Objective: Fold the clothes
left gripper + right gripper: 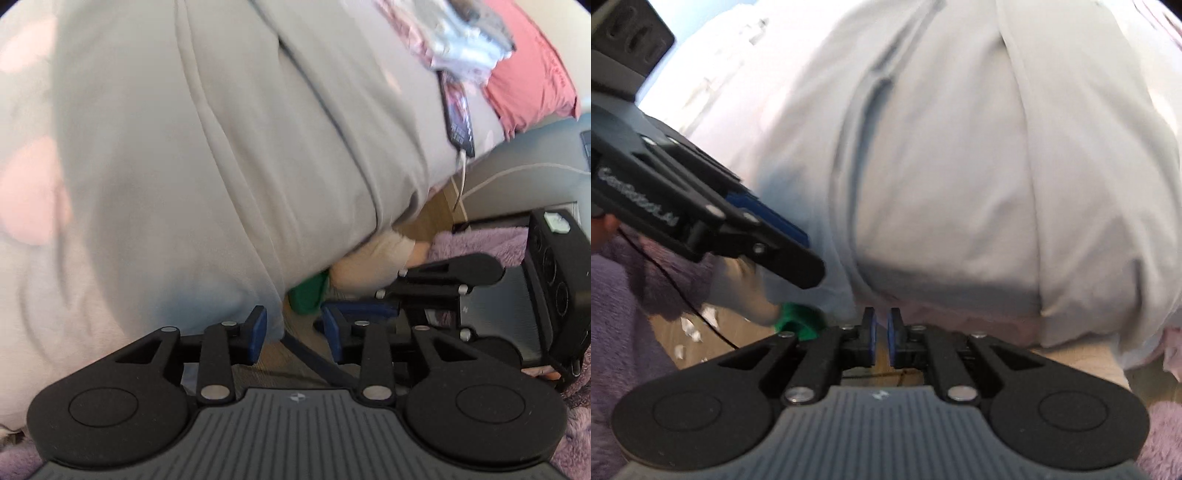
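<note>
A light grey garment (207, 155) lies spread over the bed and hangs over its near edge; in the right wrist view the grey garment (960, 166) fills most of the picture. My left gripper (295, 330) stands open at that hanging edge, and the hem falls beside its left pad without being pinched. My right gripper (882, 341) is open by a narrow gap just below the hem, with nothing between its pads. Each gripper shows in the other's view: the right gripper (354, 308) close on the right, the left gripper (798, 251) on the left.
A phone (460, 118) on a white cable lies on the bed beside a pink cloth (528, 74) and a crumpled pile of clothes (461, 40). Under the bed edge are a green item (798, 319), a pale foot-like shape (369, 258), wood floor and a purple fluffy rug (624, 295).
</note>
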